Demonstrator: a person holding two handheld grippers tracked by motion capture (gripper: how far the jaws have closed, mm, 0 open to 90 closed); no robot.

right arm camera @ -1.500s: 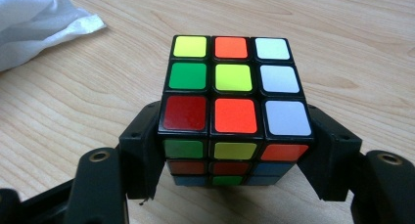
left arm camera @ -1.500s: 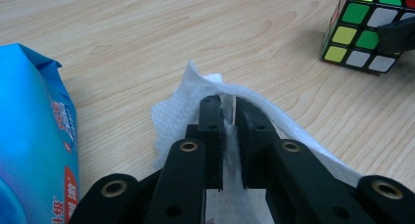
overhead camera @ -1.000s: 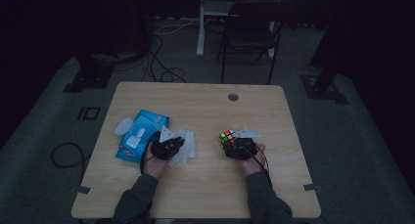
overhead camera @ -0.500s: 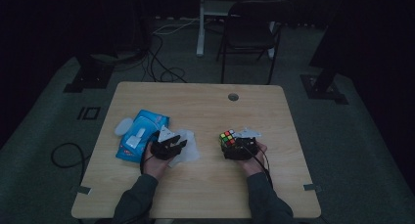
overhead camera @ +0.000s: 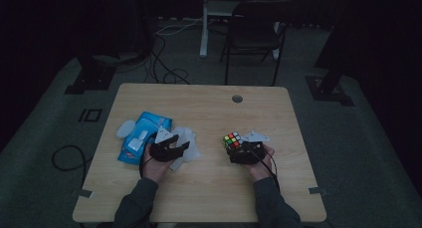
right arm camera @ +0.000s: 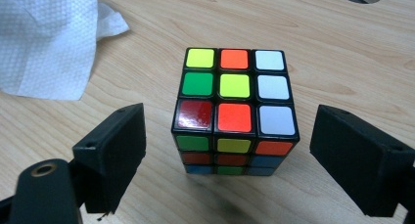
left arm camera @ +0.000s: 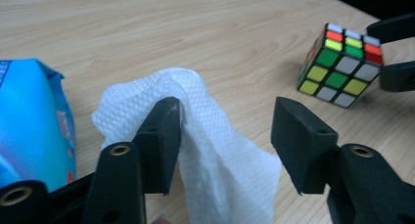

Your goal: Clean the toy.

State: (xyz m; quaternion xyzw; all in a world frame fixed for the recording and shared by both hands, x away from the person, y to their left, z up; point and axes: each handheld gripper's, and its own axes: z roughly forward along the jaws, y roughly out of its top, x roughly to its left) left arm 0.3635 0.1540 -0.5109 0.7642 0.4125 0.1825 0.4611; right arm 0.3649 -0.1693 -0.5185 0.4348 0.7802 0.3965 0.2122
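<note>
My left gripper point(left arm camera: 225, 136) has just been opening; its jaws stand wide, the white tissue point(left arm camera: 205, 136) draped against one jaw, not pinched. Blue wipe pack point(overhead camera: 144, 138) lies just beside it on the table point(overhead camera: 209, 108). My right gripper point(right arm camera: 225, 155) is spread wide around the puzzle cube point(right arm camera: 235, 111), pads apart from it, I think.

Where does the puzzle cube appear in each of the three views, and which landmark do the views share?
High view: cube right of centre on the table, at the right gripper's tips.
Left gripper view: cube upper right, tilted.
Right gripper view: cube centre, between the open jaws, untouched.
Shared landmark: the white wipe lying left of the cube.
</note>
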